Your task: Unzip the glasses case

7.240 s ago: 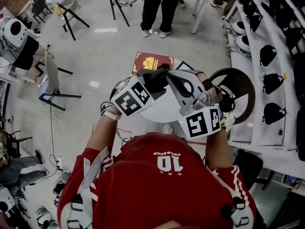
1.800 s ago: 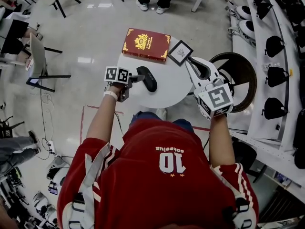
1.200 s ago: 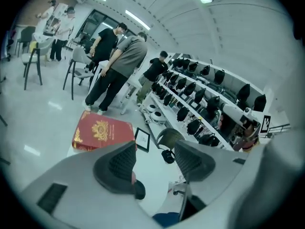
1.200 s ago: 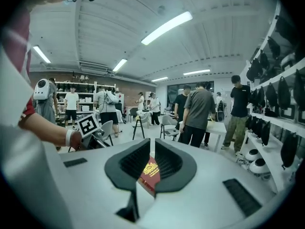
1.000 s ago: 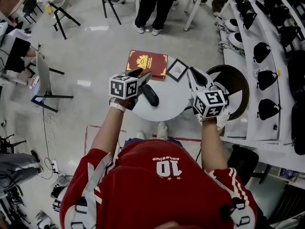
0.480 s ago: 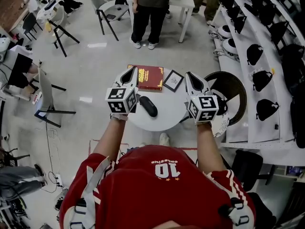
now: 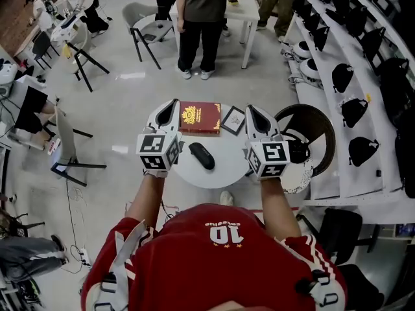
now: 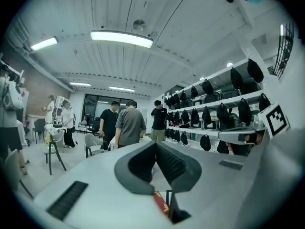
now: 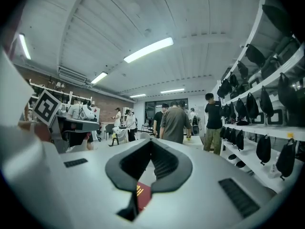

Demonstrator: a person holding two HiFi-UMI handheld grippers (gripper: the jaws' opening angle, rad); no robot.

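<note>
The black glasses case [image 7: 201,155] lies on the round white table [image 7: 224,168], with neither gripper touching it. My left gripper [image 7: 171,103] is held above the table's left edge, pointing level toward the room, shut and with nothing in it. In the left gripper view its pads [image 8: 155,144] meet with nothing between them. My right gripper [image 7: 250,110] hovers over the table's right edge, level with the left, and also points away. Its jaws are closed on nothing in the right gripper view [image 9: 151,142]. The case is hidden in both gripper views.
A red book [image 7: 200,117] and a small framed picture [image 7: 233,119] lie at the table's far side. People [image 7: 200,18] stand beyond by a white table and chairs. Shelves with black bags [image 7: 353,76] run along the right. A round dark stool [image 7: 318,118] stands beside the table.
Both grippers have risen off the table and levelled out. The left one, close beside the case a second ago, is now well above and left of it. The case stays put.
</note>
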